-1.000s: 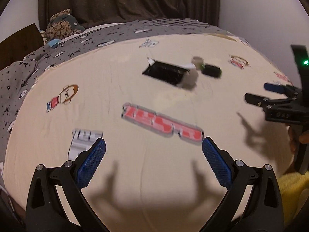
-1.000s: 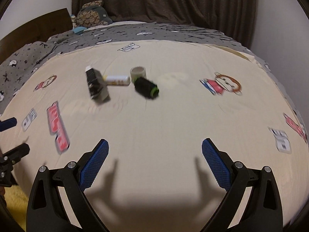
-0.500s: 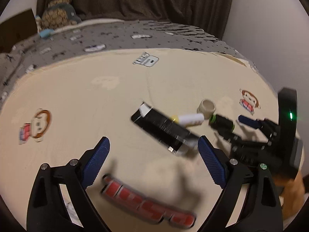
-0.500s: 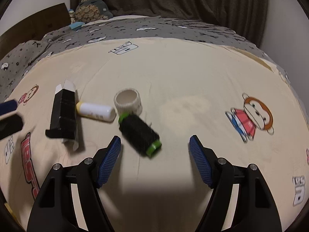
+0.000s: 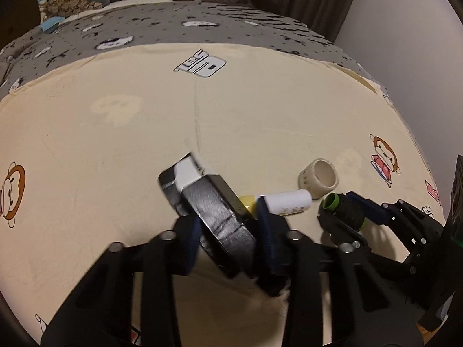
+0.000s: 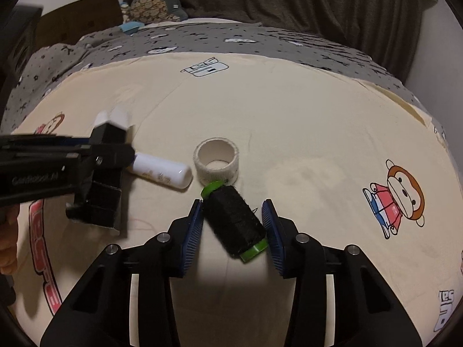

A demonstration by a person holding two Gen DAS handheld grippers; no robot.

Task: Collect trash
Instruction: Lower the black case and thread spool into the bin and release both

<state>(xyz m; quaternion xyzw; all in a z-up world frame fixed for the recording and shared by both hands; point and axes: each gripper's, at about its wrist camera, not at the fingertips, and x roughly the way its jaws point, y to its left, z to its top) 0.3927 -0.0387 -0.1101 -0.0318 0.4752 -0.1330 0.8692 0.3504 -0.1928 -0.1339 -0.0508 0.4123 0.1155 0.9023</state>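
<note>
On the cream bedsheet, my left gripper (image 5: 228, 217) has its jaws closing, and its blue pads press the sides of a black box with a white end (image 5: 214, 211), which is tilted up off the sheet. The right wrist view shows the same box (image 6: 104, 199) in the left gripper (image 6: 124, 153). My right gripper (image 6: 233, 205) has its jaws closing too. A black thread spool with green ends (image 6: 234, 219) lies slantwise between the pads, and both pads touch it. A white tube with a yellow cap (image 5: 289, 204) and a cream tape ring (image 6: 217, 162) lie just behind.
The bedsheet (image 6: 289, 121) carries cartoon monkey prints and red lettering. A grey patterned duvet (image 6: 202, 37) covers the far part of the bed, with a stuffed toy (image 6: 156, 5) and a dark curtain behind it. A white wall stands at the right.
Both grippers moved forward over the items and their jaws narrowed. The left one now has the black box, tipped up on edge. The right one now has the spool between its pads.
</note>
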